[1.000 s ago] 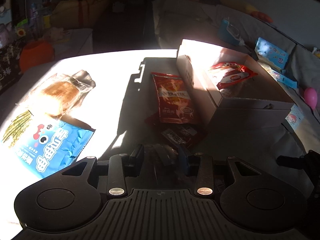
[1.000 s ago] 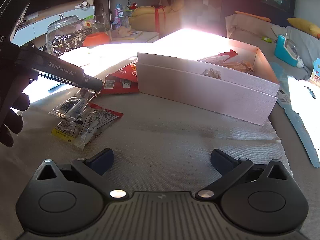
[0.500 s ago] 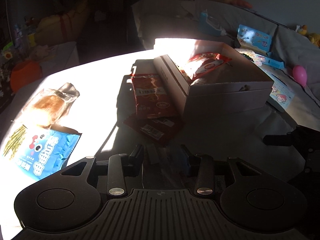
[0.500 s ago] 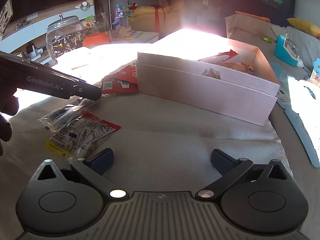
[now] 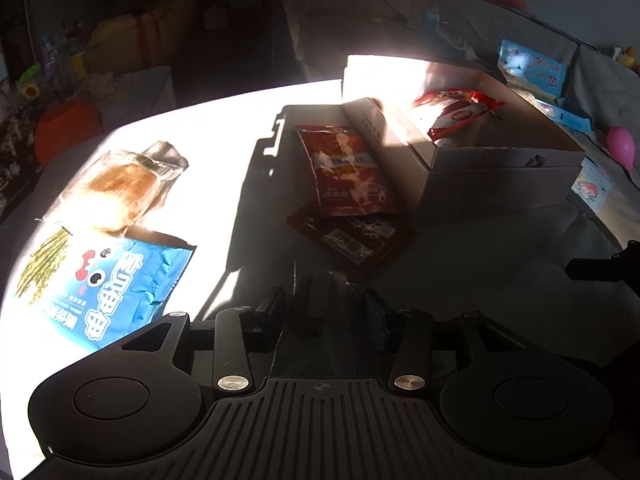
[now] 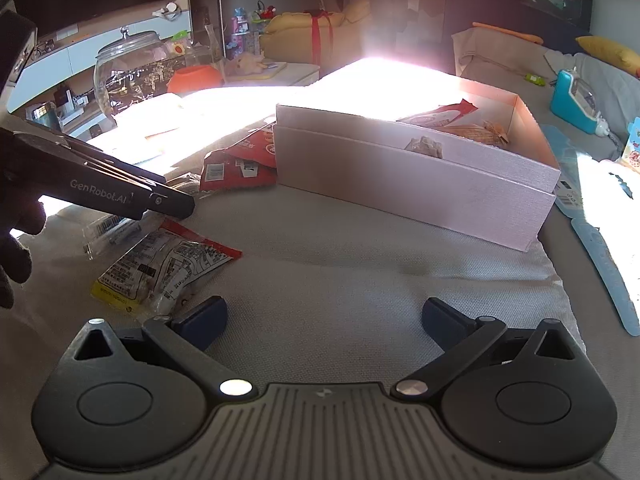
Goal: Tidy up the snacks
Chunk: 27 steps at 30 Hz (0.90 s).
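Observation:
My left gripper (image 5: pixel 322 308) hangs low over the grey cloth, its jaws opening. A clear snack packet (image 5: pixel 320 300) lies between them, with a gap to the right pad. In the right wrist view that gripper (image 6: pixel 176 206) sits just above the clear packet (image 6: pixel 108 226), which rests against a printed packet with red and yellow edges (image 6: pixel 168 268). The pink box (image 6: pixel 400 184) holds a red packet (image 5: pixel 456 114) and other snacks. Two red packets (image 5: pixel 348 172) lie against its side. A bread packet (image 5: pixel 116 184) and a blue packet (image 5: pixel 100 284) lie in sunlight. My right gripper (image 6: pixel 324 316) stands open over bare cloth.
A glass jar (image 6: pixel 132 72) and an orange bowl (image 6: pixel 194 78) stand at the back left. A blue device (image 6: pixel 572 100) and a flat blue strip (image 6: pixel 604 264) lie right of the box. A person's dark hand (image 6: pixel 16 248) grips the left tool.
The left gripper came down with the clear packet, which hung from it before and now lies on the cloth. Its jaws stand wider. The right gripper has not moved.

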Tool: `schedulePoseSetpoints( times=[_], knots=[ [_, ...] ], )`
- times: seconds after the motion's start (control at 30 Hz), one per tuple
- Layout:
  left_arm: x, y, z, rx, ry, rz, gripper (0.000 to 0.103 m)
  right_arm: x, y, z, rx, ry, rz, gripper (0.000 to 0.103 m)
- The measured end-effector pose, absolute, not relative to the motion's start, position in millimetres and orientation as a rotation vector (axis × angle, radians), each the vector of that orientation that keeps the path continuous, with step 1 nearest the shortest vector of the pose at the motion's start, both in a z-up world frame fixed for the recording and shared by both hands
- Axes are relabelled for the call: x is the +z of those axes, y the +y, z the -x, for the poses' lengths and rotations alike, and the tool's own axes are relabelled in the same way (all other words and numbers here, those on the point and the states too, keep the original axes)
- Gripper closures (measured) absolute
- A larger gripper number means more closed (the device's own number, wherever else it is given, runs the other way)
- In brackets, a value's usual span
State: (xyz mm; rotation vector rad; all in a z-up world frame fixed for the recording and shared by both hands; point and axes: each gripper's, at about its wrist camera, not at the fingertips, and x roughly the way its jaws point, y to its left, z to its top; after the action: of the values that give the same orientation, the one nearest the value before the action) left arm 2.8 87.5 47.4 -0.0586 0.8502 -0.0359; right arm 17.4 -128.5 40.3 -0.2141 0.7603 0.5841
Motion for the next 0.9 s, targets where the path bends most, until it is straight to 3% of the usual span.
schedulePoseSetpoints(
  times=[0.1, 0.37, 0.53, 0.7, 0.9],
  knots=[
    [49, 92, 2, -0.061, 0.866, 0.085, 0.059, 42, -128, -19, 0.589, 0.782, 0.212, 0.0],
    [49, 95, 59, -0.02, 0.864, 0.064, 0.06, 49, -121, -15, 0.583, 0.817, 0.215, 0.0],
    [47, 107, 79, 0.027, 0.845, 0.139, 0.06, 73, -94, -1, 0.666, 0.747, 0.186, 0.0],
    [45, 114, 83, 0.011, 0.83, 0.181, 0.06, 64, -60, -20, 0.706, 0.869, 0.113, 0.0],
    [47, 111, 79, 0.03, 0.826, 0.22, 0.059, 54, -69, -5, 0.61, 0.795, 0.271, 0.0]
  ],
)
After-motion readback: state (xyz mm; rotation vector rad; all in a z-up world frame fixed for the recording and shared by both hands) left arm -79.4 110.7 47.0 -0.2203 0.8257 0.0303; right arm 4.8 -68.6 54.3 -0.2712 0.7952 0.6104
